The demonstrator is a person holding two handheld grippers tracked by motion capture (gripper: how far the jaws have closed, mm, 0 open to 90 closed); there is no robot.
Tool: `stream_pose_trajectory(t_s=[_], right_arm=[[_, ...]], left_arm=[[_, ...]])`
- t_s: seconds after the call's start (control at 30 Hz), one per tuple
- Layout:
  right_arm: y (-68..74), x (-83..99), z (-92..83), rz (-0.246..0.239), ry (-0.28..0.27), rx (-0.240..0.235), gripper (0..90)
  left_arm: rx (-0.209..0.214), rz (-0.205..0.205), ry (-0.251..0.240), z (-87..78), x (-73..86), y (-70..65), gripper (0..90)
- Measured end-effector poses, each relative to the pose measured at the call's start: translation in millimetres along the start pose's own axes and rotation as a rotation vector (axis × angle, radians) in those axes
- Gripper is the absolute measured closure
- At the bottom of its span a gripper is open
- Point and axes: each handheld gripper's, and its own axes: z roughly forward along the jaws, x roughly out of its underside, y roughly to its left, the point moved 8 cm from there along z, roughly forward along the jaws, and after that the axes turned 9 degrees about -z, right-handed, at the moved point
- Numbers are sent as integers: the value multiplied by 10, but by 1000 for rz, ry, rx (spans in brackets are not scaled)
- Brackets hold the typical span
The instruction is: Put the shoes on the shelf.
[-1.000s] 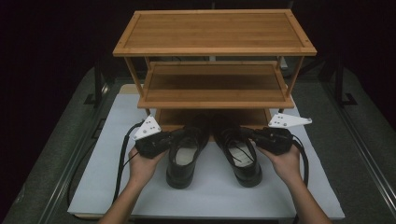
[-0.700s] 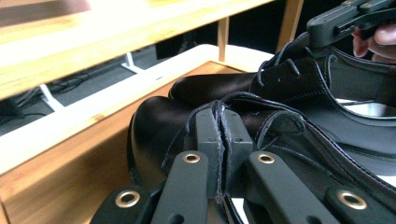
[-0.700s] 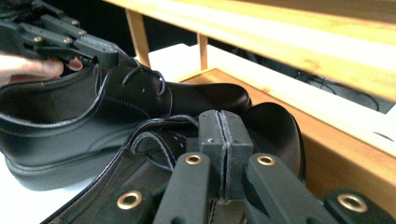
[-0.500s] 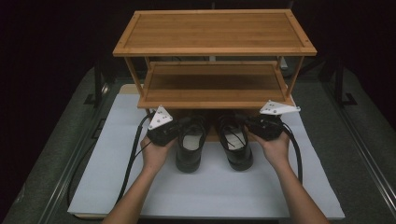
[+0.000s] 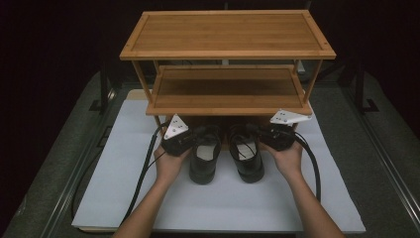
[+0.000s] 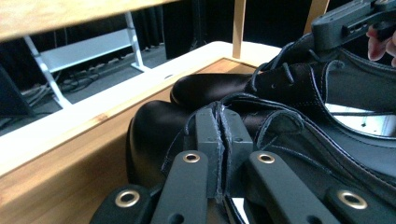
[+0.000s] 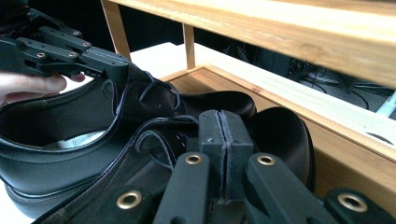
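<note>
A pair of black leather lace-up shoes stands side by side, toes pushed in over the bottom board of a bamboo shoe rack (image 5: 225, 34). My left gripper (image 5: 194, 141) (image 6: 221, 128) is shut on the outer collar edge of the left shoe (image 5: 203, 161) (image 6: 154, 128). In the same way, my right gripper (image 5: 259, 138) (image 7: 225, 133) is shut on the collar edge of the right shoe (image 5: 248, 161) (image 7: 280, 135). The heels still rest on the white mat (image 5: 119, 153). From the right gripper view the left shoe (image 7: 70, 116) and the left gripper (image 7: 70, 51) show beyond.
The rack has a top shelf, a middle shelf (image 5: 225, 89) just above the shoes' toes, and a low bottom board (image 6: 51, 186) (image 7: 355, 154) with a raised rim. Thin upright posts (image 5: 143, 82) stand at its corners. Cables trail back over the mat.
Both grippers have carried the shoes forward, away from the person, so the toes now lie under the middle shelf on the bottom board.
</note>
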Motion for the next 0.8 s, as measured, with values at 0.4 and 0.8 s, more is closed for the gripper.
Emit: stream_pose_trajectory(t_s=[0.4, 0.8], right_arm=[[85, 191, -22, 6, 41, -10, 883], [61, 188, -105, 31, 75, 2, 620]], left_arm=[[33, 19, 28, -105, 164, -60, 867], [61, -46, 82, -218, 166, 25, 585]])
